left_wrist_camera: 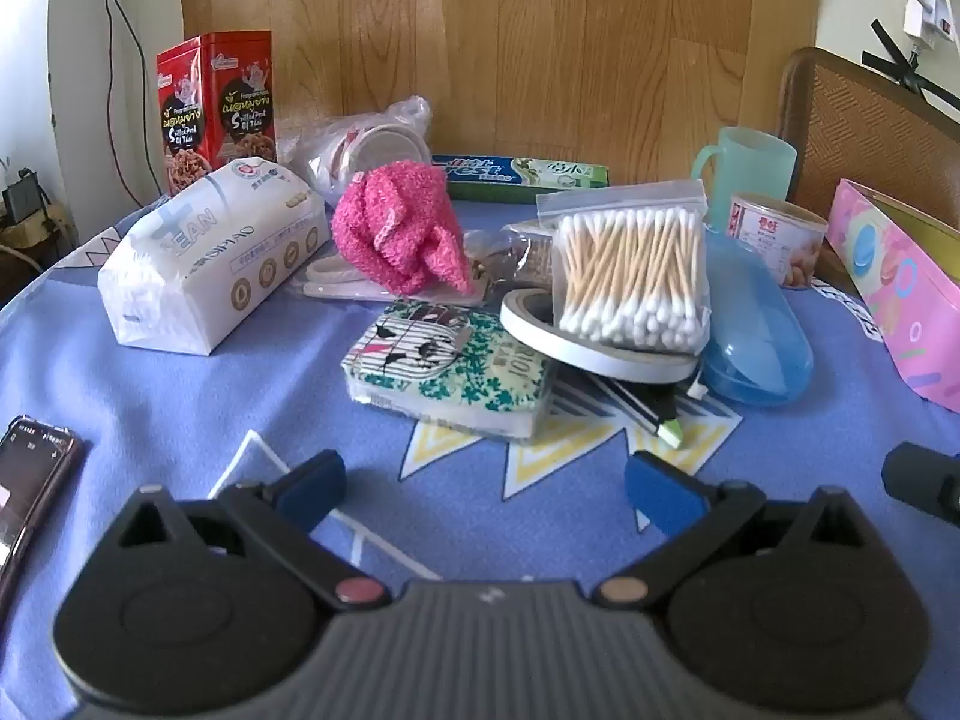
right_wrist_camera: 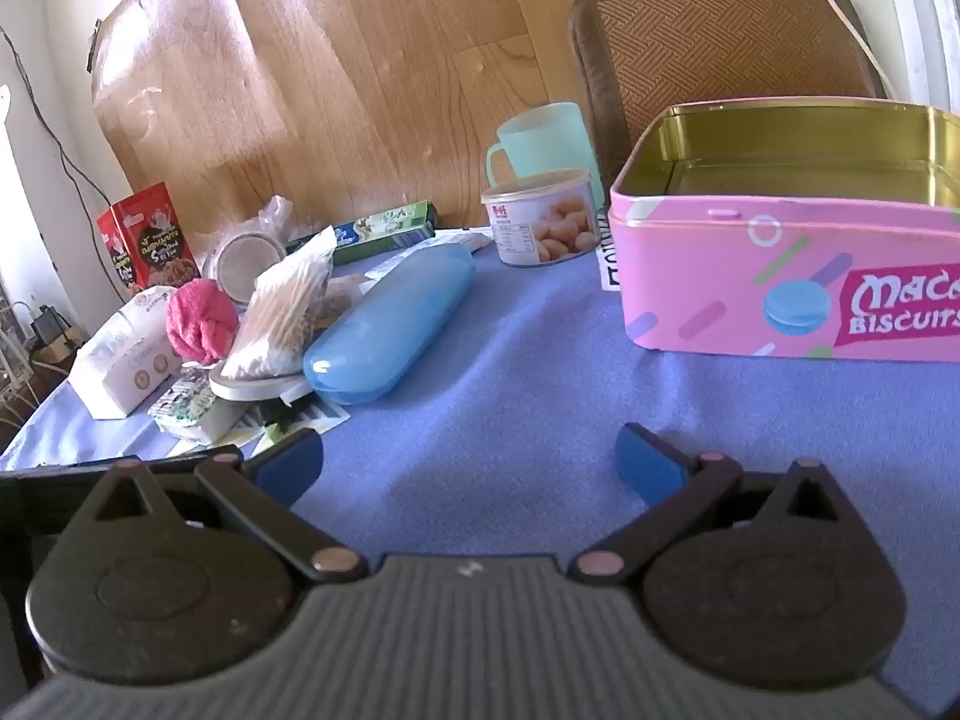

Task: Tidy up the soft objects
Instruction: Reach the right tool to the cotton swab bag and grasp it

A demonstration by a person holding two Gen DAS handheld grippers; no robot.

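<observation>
A pink knitted cloth point(left_wrist_camera: 396, 228) point(right_wrist_camera: 201, 321) lies bunched in a pile of items on the blue tablecloth point(left_wrist_camera: 180, 396). Left of it sits a white tissue pack point(left_wrist_camera: 210, 258) point(right_wrist_camera: 120, 369). In front lies a small patterned tissue packet point(left_wrist_camera: 450, 372) point(right_wrist_camera: 186, 405). A bag of cotton swabs point(left_wrist_camera: 630, 276) point(right_wrist_camera: 282, 312) leans on a tape roll point(left_wrist_camera: 594, 348). An open pink biscuit tin point(right_wrist_camera: 780, 276) point(left_wrist_camera: 894, 294) stands at the right, nothing showing inside it. My left gripper point(left_wrist_camera: 486, 489) hangs open just short of the pile. My right gripper point(right_wrist_camera: 468, 462) is open over bare cloth.
A blue plastic case point(left_wrist_camera: 756, 324) point(right_wrist_camera: 390, 324), a can point(left_wrist_camera: 774, 234) point(right_wrist_camera: 543, 219), a green mug point(left_wrist_camera: 744, 171) point(right_wrist_camera: 543, 135), a toothpaste box point(left_wrist_camera: 522, 177), a red tin point(left_wrist_camera: 216, 102) and a bagged jar point(left_wrist_camera: 384, 144) crowd the back. A phone point(left_wrist_camera: 30, 480) lies left. A wooden board and chair stand behind.
</observation>
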